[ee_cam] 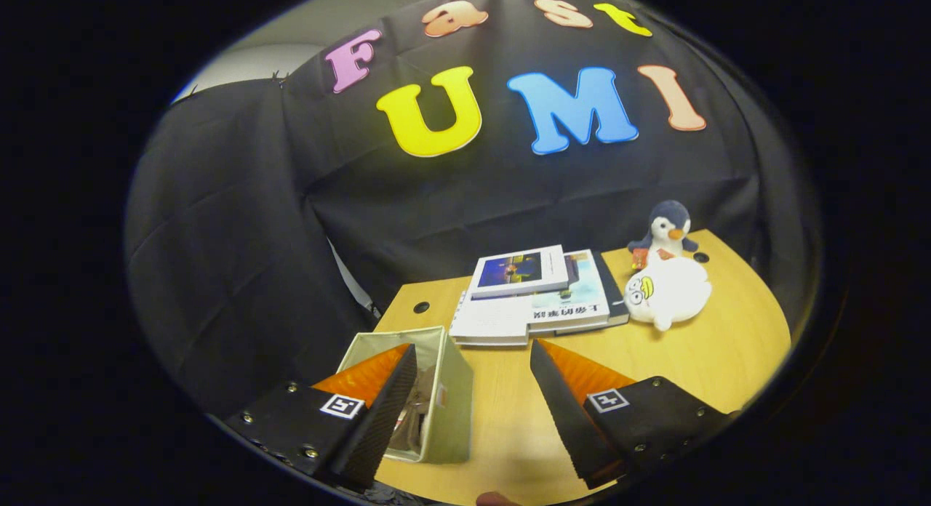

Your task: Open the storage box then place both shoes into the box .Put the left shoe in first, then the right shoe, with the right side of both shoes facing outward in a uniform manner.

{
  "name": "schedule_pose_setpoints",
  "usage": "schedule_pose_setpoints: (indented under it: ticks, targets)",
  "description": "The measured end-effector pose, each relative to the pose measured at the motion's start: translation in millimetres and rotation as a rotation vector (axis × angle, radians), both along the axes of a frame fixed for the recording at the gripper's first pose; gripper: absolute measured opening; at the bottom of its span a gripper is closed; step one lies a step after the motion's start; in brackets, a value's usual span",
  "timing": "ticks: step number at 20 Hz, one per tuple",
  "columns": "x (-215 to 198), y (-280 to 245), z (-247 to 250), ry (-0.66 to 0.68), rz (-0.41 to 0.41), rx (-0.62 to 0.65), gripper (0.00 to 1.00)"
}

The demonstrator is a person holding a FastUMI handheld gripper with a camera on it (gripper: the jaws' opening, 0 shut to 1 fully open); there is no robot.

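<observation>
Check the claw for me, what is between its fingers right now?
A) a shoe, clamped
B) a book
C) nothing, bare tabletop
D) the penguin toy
C: the claw is open, with bare wooden table in the gap between its fingers; the storage box sits beside the left finger, and the books and penguin toy lie beyond the fingers.

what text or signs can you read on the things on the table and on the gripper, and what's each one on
top book: cover print too small to read.
lower book: one line of characters, upside down, too blurred to read.
gripper, jaws open, one above the storage box: a square coded tag on each, no words.
</observation>
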State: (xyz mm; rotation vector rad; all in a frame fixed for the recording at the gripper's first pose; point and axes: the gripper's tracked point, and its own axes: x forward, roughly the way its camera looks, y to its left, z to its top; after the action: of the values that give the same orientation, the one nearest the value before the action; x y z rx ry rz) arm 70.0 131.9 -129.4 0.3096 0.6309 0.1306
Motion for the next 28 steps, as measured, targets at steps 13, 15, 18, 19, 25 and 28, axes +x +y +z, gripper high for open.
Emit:
schedule_pose_setpoints:
  ticks: [13,15,18,19,25,28]
  targets:
    - [-14,-151,65,-0.256,-0.068,-0.191,0.96]
    - [-17,-162,69,-0.278,-0.073,-0.21,0.96]
    - [-17,-169,76,-0.312,-0.082,-0.221,0.96]
    - [-17,-171,79,-0.327,-0.088,-0.214,0.96]
    - [-6,-171,99,-0.403,-0.106,-0.189,0.96]
    - [1,-165,102,-0.427,-0.107,-0.173,0.96]
